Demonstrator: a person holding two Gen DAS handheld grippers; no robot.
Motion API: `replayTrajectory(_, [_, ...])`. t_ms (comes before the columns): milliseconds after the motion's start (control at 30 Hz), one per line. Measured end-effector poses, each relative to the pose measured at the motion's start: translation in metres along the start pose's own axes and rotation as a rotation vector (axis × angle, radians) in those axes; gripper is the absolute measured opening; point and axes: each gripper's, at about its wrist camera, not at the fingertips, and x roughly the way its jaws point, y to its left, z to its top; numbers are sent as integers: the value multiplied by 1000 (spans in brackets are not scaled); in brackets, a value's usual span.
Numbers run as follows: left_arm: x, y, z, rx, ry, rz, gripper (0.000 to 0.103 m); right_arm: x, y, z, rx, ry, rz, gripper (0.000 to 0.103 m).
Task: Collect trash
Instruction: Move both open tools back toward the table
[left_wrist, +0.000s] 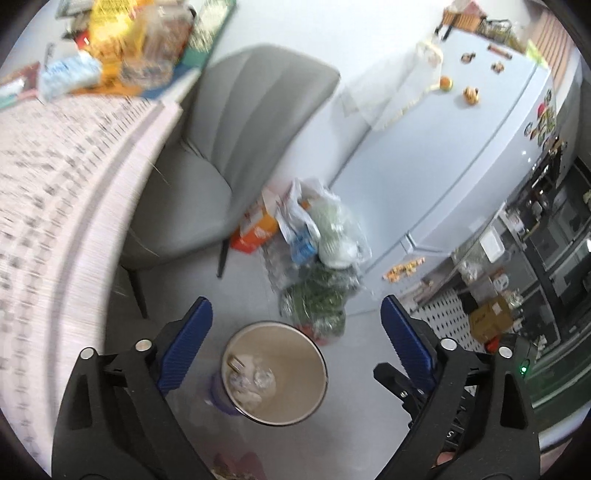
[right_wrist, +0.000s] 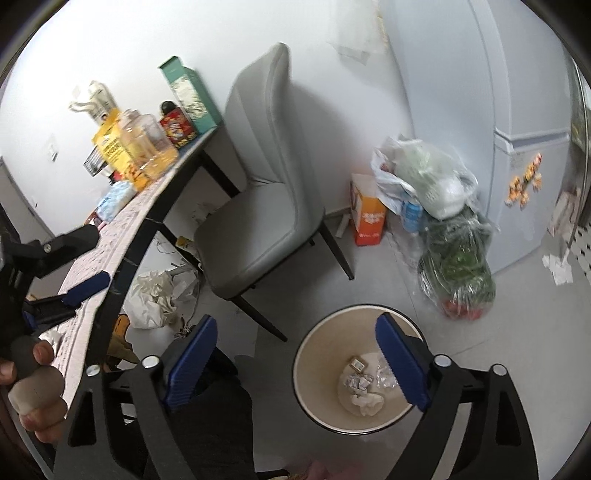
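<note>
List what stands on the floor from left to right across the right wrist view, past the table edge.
Crumpled white plastic bag → grey upholstered chair → orange and white carton → clear bag of green vegetables → pale blue fridge.

I cannot read the table (left_wrist: 70, 177) pattern in the left view; motion blur smears it, and the bottles (left_wrist: 144, 40) too. The right finger (right_wrist: 402, 365) hides part of the bin (right_wrist: 317, 354) rim. Bin scraps (right_wrist: 364, 387) are too small to identify. Frame edge cuts the hand (right_wrist: 31, 391). Fridge (left_wrist: 461, 155) magnets are unreadable.
</note>
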Motion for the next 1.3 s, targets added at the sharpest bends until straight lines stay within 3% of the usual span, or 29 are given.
replayTrajectory(100, [-29,11,4,-16,-54,11,97,-10,23,2,-31,-22,0,96])
replayTrajectory(367, [-102,46,3,-61,-174,85,97,-30,87,7,-104,-61,40,95])
replayTrajectory(633, [-166,84,-19,-111,-248,165,97,-42,150,-2,-197,-72,112,95])
replayTrajectory(1067, [-238,142,-66,-183,-317,287,97,-50,231,-28,-329,-41,243,95])
replayTrajectory(1300, [-257,167,-92,-195,-292,334,97,-43,260,-43,-390,15,292,95])
